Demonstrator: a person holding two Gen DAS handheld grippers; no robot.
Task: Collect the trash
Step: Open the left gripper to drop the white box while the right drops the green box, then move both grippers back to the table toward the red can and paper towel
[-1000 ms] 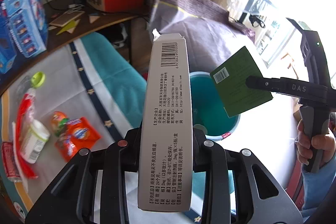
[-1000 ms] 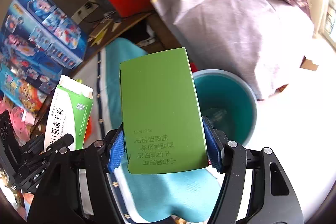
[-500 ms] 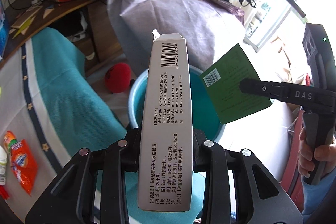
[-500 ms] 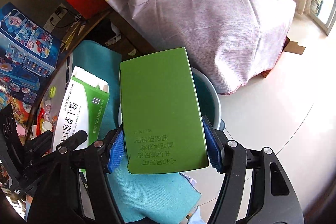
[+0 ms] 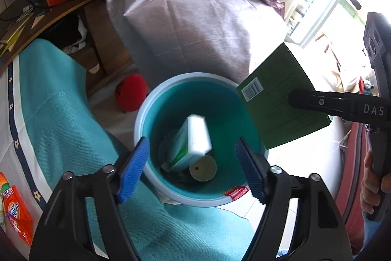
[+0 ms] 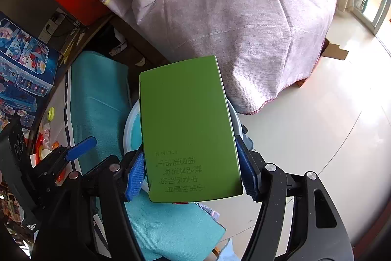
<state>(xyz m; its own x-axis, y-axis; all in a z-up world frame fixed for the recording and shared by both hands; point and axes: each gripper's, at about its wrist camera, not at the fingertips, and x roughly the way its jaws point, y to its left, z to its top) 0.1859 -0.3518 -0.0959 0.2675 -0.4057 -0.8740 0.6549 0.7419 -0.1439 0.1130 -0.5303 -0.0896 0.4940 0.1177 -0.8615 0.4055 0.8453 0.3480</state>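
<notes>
My left gripper (image 5: 191, 166) hangs over the teal bin (image 5: 146, 114), its jaws opening with nothing between the blue pads. A white and green carton (image 5: 193, 138) lies tilted inside the bin, on other rubbish and a round lid (image 5: 202, 168). My right gripper (image 6: 190, 173) is shut on a flat green box (image 6: 185, 129), held upright just above the bin's rim (image 6: 129, 131). In the left wrist view the green box (image 5: 276, 99) hangs at the bin's right edge. The left gripper's blue pad (image 6: 81, 144) shows at the left of the right wrist view.
A teal tablecloth (image 5: 61, 119) hangs from the table beside the bin. A large bulk under purple cloth (image 5: 195, 23) stands behind it, with a red ball (image 5: 130, 96) on the floor. Orange packets (image 5: 17, 212) lie on the table. White floor spreads to the right.
The left jaws have spread and let go of the white carton, which now lies in the bin. Both grippers have moved over the bin and lower. The right still holds the green box.
</notes>
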